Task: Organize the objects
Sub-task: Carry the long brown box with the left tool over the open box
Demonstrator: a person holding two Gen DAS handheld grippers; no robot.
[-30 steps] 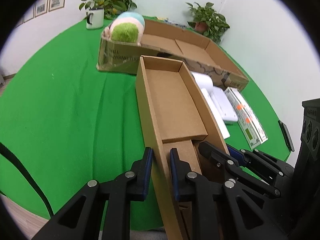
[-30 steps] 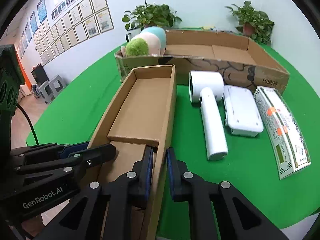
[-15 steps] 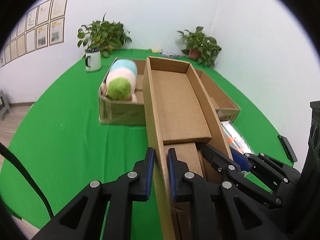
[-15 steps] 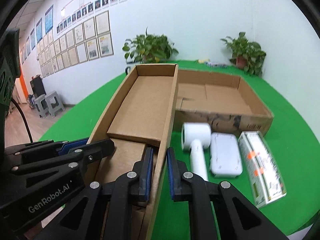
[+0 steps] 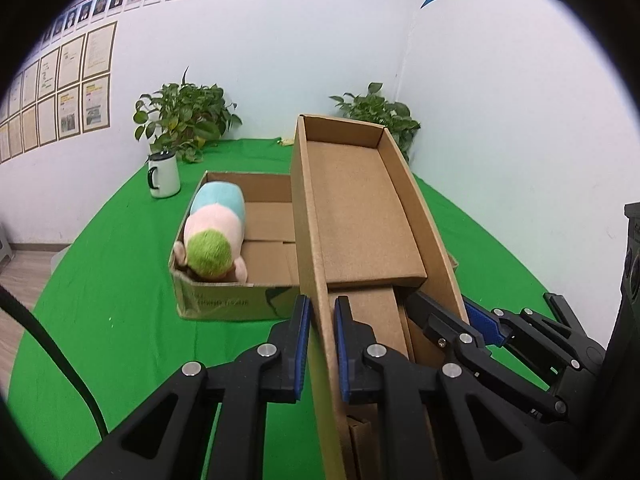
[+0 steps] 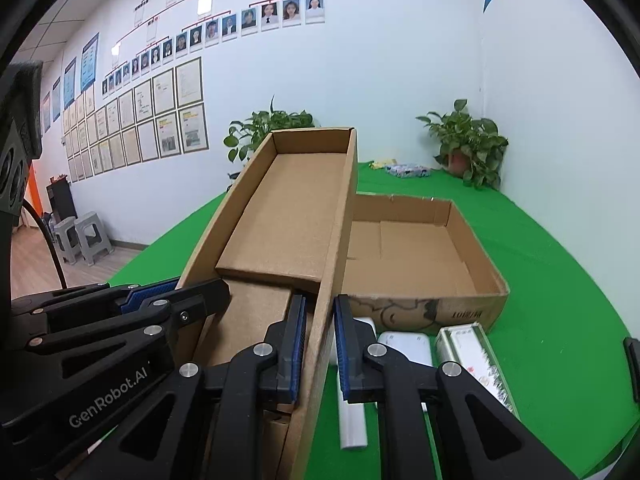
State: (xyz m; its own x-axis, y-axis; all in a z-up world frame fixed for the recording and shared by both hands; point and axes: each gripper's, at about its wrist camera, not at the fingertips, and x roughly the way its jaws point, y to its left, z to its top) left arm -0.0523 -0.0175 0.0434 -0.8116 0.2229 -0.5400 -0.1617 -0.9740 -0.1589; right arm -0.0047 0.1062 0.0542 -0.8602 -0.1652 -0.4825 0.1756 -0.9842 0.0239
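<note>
The narrow cardboard box (image 5: 360,216) is being held aloft over the large carton (image 5: 256,264), its side walls pinched by the left gripper (image 5: 320,344) and right gripper (image 6: 320,344). Thin walls may be buckling or slipping, tipping it onto the plush toy (image 5: 214,236).

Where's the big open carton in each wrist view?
Left wrist: big carton sits centre-left, plush toy inside, partly behind the held narrow box.
Right wrist: big carton centre-right, plush hidden.
Shared landmark: the narrow box, clamped in both views.
</note>
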